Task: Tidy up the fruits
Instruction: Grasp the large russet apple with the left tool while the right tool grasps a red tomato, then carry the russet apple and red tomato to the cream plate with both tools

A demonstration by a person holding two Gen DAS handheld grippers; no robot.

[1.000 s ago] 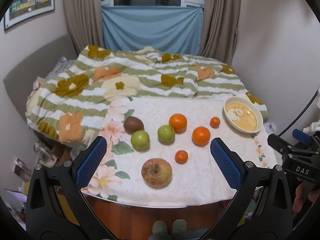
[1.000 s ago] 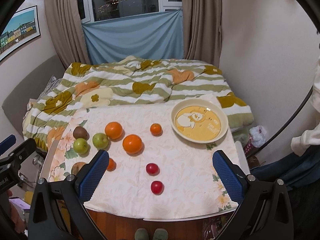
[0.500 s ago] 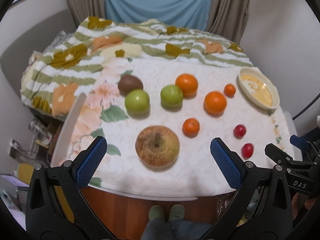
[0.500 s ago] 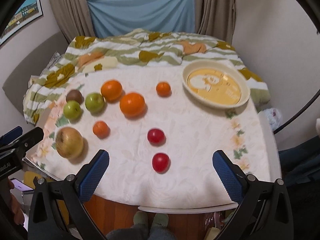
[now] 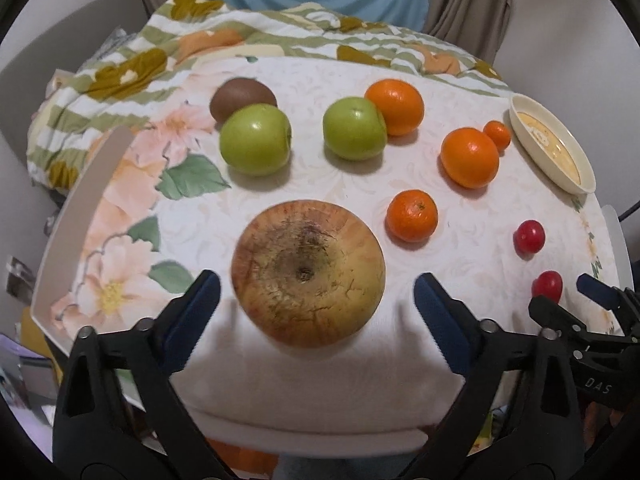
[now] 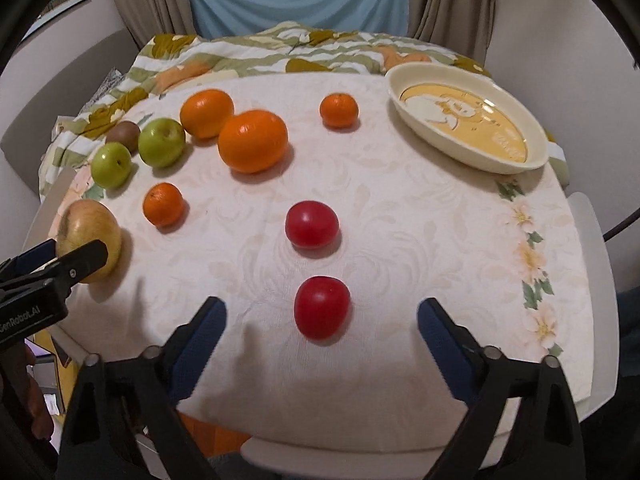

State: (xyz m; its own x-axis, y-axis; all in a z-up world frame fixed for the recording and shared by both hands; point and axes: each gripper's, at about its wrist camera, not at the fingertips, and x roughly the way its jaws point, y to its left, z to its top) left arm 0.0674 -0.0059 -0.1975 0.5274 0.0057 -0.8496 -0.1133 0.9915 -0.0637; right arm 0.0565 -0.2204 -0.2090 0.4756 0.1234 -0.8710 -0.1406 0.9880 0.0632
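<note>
On the worktop (image 6: 400, 208) under its floral cloth, the fruit lies spread out. The left gripper (image 5: 316, 304) hangs over the near edge with its jaws wide apart, and the big russet apple (image 5: 308, 272) sits between the blue pads, neither pad touching it. The right gripper (image 6: 322, 330) hangs further along the same edge; its jaws are closing, with the nearer red fruit (image 6: 322, 307) between them but clear of both pads. A second red fruit (image 6: 312, 224) lies just behind it. Toward the far left corner sit two green apples (image 5: 256, 140) (image 5: 354, 128) with a kiwi (image 5: 240, 96) behind the left one. Two large oranges (image 6: 253, 140) (image 6: 207, 113) and two small mandarins (image 6: 163, 204) (image 6: 339, 110) fill the middle. The cream dish (image 6: 400, 84) stands at the far right corner, nothing in it.
</note>
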